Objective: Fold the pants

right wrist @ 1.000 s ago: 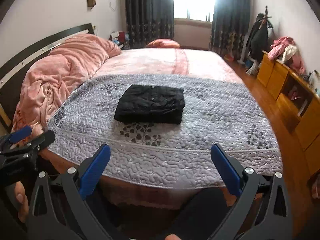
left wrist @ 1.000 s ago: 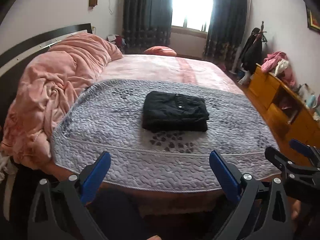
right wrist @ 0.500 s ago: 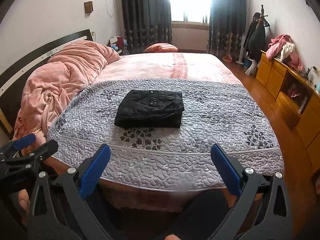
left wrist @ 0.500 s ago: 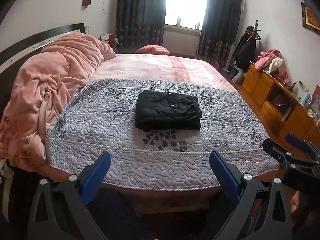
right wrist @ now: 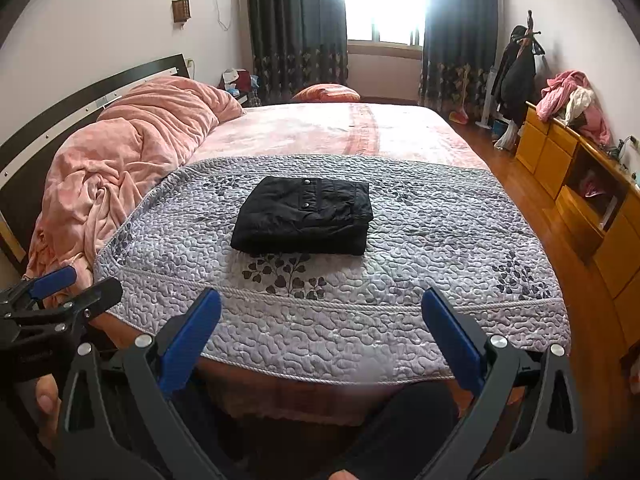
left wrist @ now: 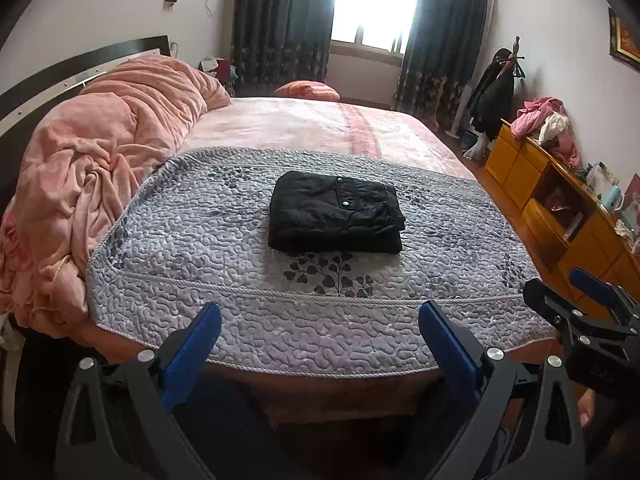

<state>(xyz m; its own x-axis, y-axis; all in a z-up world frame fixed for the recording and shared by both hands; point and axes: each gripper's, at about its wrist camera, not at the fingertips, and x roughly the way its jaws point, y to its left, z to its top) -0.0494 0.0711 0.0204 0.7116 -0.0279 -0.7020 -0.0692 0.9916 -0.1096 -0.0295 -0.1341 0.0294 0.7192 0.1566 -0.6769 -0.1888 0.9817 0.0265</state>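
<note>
The black pants lie folded into a compact rectangle on the grey quilted cover of the bed. They are near the middle of the cover, just behind a dark leaf pattern. Two small snap buttons show on the top layer.

The left tool hangs in front of the near edge of the bed, well apart from the pants. Its two blue fingers are spread wide and hold nothing. The right tool is at the same place beside it, also spread wide and with nothing between the fingers.

A crumpled pink blanket is piled on the left side of the bed, touching the grey cover. A yellow wooden cabinet stands by the right wall, with pink clothes on top of it.
</note>
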